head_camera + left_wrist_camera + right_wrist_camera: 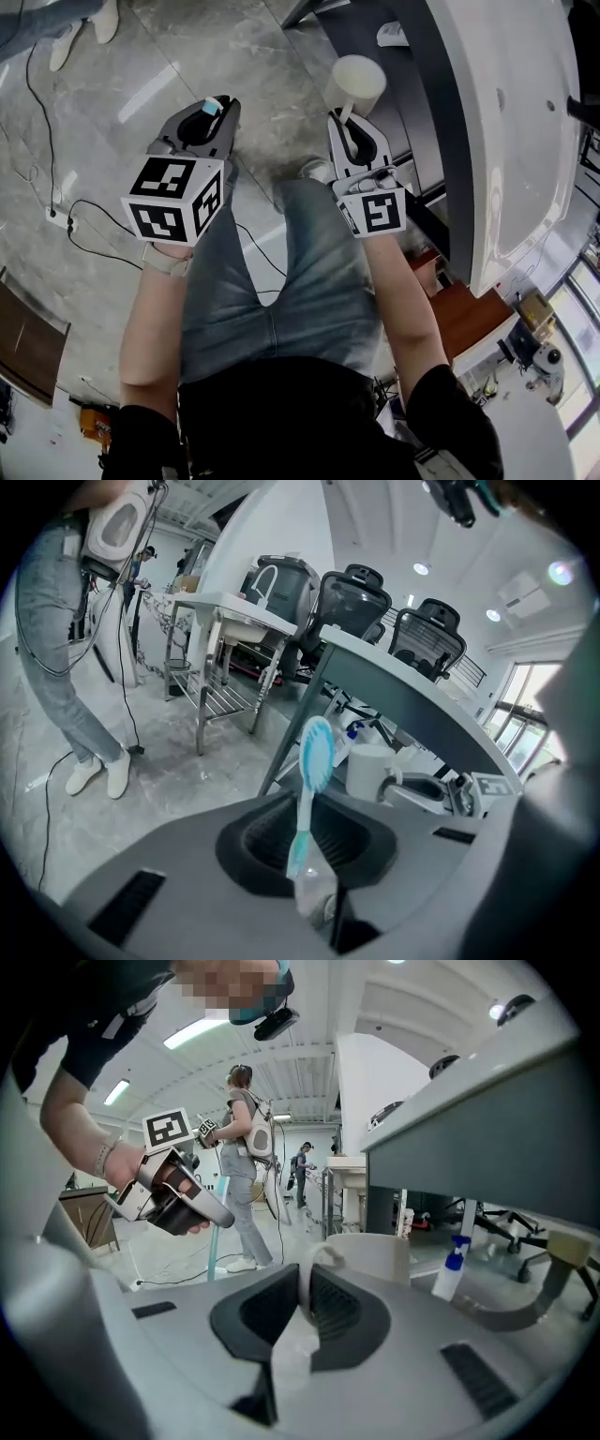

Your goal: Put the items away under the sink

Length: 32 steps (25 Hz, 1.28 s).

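Toothbrush (314,761), pale blue and white, stands nearly upright between the jaws of the left gripper (314,855). The jaws are drawn narrow and pinch its lower handle, with the bristle head pointing to 12 o'clock in the left gripper view. In the head view only its blue tip shows at the gripper's nose.

The right gripper (305,1321) is clamped narrowly on the loop handle of a white mug (370,1255). The mug hangs just beyond the jaws at 12 o'clock, in the air and touching nothing else. Whether anything is inside it I cannot tell.

In the head view the left gripper sits at 9 o'clock of the right gripper, and the two are apart, with the person's jeans-clad leg (281,272) below and between them.

A white counter (506,141) with a grey front edge runs along the 3 o'clock side of the head view. The mug is near that edge, just outside it. In the right gripper view the grey edge crosses overhead from 1 to 3 o'clock, and the space beneath it is open.

A spray bottle (452,1265) with a blue top stands upright on the lower level there, at 2 o'clock of the mug and apart from it.

Marble floor (122,75) spreads wide toward 9 and 10 o'clock, crossed by a thin black cable (94,225). Another person stands well off on that floor.
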Motion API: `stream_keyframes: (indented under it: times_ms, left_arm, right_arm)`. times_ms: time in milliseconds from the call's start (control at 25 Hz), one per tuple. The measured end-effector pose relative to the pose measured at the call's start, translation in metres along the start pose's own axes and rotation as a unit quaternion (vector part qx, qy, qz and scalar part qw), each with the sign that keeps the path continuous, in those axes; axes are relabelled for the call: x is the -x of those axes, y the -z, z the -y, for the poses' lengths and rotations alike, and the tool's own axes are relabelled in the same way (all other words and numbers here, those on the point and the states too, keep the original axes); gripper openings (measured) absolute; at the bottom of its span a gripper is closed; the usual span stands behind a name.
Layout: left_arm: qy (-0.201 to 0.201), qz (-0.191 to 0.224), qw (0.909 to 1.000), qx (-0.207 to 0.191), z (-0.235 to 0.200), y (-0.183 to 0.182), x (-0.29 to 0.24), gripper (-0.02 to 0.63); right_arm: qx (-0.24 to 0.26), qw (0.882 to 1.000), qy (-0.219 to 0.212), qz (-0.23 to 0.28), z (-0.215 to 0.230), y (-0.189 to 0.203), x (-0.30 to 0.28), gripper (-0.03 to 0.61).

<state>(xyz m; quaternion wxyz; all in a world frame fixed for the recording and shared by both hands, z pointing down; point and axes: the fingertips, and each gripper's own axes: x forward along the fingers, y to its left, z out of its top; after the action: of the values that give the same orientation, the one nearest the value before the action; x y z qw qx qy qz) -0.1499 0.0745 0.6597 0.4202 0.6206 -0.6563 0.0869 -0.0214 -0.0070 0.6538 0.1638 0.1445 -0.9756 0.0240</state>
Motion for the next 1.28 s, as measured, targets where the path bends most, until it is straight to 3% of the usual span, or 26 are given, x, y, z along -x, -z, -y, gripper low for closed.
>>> stream_keyframes:
  times_ms: [440,1000,1280]
  left_arm:
    - [0.035,-0.002,0.9992,-0.022,0.023,0.01,-0.055,0.053]
    - [0.054,-0.024,0.9973,-0.042,0.044,0.026,-0.069,0.054]
    - [0.051,-0.03,0.9974,-0.042,0.043,0.033,-0.067,0.054]
  right_arm:
    - [0.006,0.998,0.067,-0.006,0.075,0.064,0.0,0.051]
    - [-0.004,0.988,0.152,0.005,0.147,0.086,0.003,0.051]
    - [0.003,0.981,0.19,-0.023,0.171,0.112,-0.001,0.051]
